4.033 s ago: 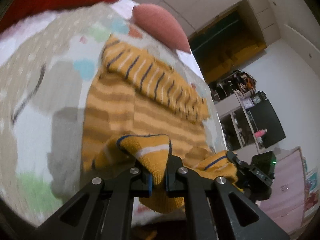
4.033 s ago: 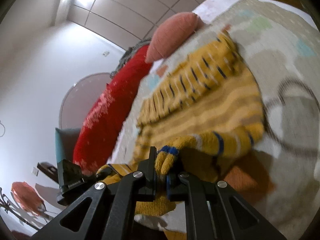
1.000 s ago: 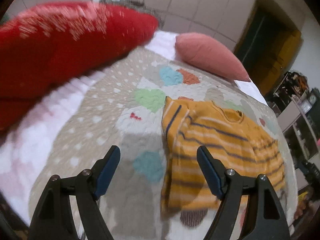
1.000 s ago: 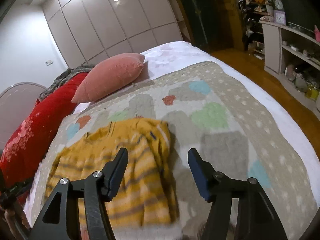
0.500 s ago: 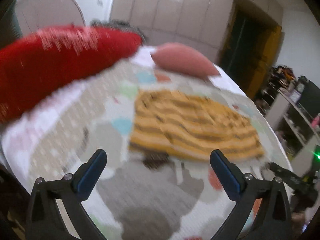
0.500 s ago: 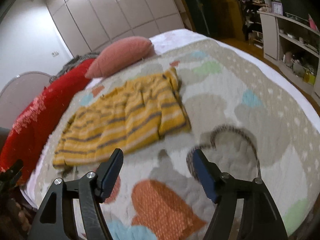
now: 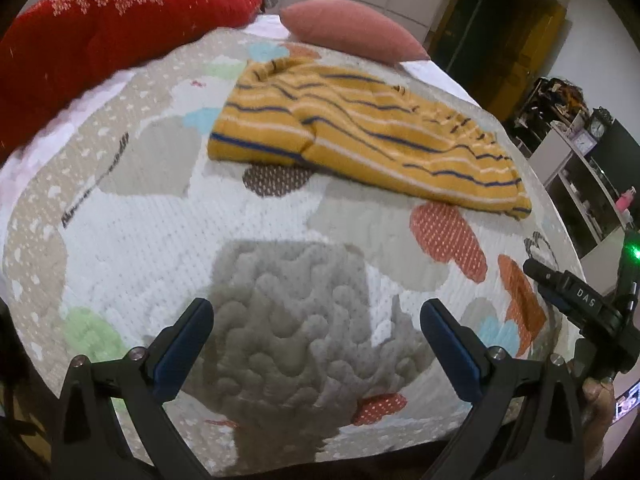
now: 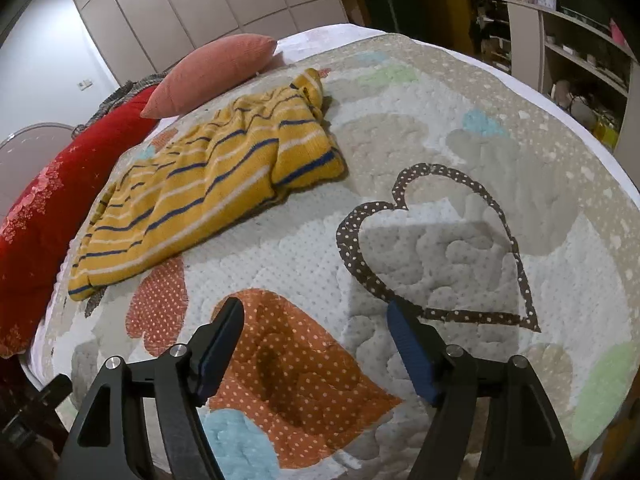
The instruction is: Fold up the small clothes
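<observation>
A small yellow knit sweater [image 7: 360, 136] with navy and white stripes lies folded on the patchwork quilt [image 7: 280, 264], far side of the bed. It also shows in the right wrist view [image 8: 200, 184], at the left. My left gripper [image 7: 316, 332] is open and empty, held over the quilt well short of the sweater. My right gripper [image 8: 316, 340] is open and empty, over the orange and heart patches, to the right of the sweater. The right gripper's body [image 7: 580, 304] shows at the right edge of the left wrist view.
A red bolster [image 7: 100, 28] lies along the left of the bed and a pink cushion [image 7: 352, 28] at its head; both show in the right wrist view, bolster [image 8: 36, 208], cushion [image 8: 212, 72]. Shelves [image 8: 580, 40] with clutter stand past the bed's right side.
Four seconds ago both grippers were shut on the sweater's edge. Since then they have let go, opened, and pulled back toward the near edge of the bed; the sweater now lies farther away.
</observation>
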Demonstrator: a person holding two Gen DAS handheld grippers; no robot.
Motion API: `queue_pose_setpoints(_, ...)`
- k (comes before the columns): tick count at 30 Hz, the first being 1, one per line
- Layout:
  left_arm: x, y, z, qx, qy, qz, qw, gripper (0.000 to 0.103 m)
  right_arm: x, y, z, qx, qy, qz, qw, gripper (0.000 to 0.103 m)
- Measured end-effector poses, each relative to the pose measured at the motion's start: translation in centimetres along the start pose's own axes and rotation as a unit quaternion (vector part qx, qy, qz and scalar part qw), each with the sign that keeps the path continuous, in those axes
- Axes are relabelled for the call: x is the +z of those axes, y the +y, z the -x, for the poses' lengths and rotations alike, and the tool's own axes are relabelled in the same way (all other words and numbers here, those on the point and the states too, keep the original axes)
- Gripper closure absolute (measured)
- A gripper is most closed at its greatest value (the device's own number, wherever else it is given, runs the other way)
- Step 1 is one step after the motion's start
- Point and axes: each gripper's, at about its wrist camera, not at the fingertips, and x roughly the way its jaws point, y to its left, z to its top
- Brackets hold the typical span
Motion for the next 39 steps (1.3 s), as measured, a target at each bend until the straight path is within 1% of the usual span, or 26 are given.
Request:
queue_pose_setpoints(6, -0.5, 0.3, -0.5, -0.005, 0.015, 0.007, 0.9999, 0.0, -0.1, -0.1, -0.4, 0.007, -0.002, -0.008, 1.0, 0.018)
queue_pose_setpoints(11, -0.7, 0.6, -0.3, -0.008, 0.017, 0.012, 0.9997, 0.0, -0.2, 0.1, -0.6, 0.009, -0.006, -0.011, 1.0, 0.014)
queue_pose_setpoints(19, -1.0, 1.1, 0.0, -0.014, 0.018, 0.02, 0.9995, 0.0, -0.7, 1.6, -1.2, -0.022, -0.014, 0.024, 0.999, 0.009)
queue_pose_setpoints(39, -1.3, 1.5, 0.6, -0.017, 0.016, 0.027, 0.9994, 0.0, -1.5, 3.0, -1.8, -0.056, -0.024, 0.067, 0.996, 0.003)
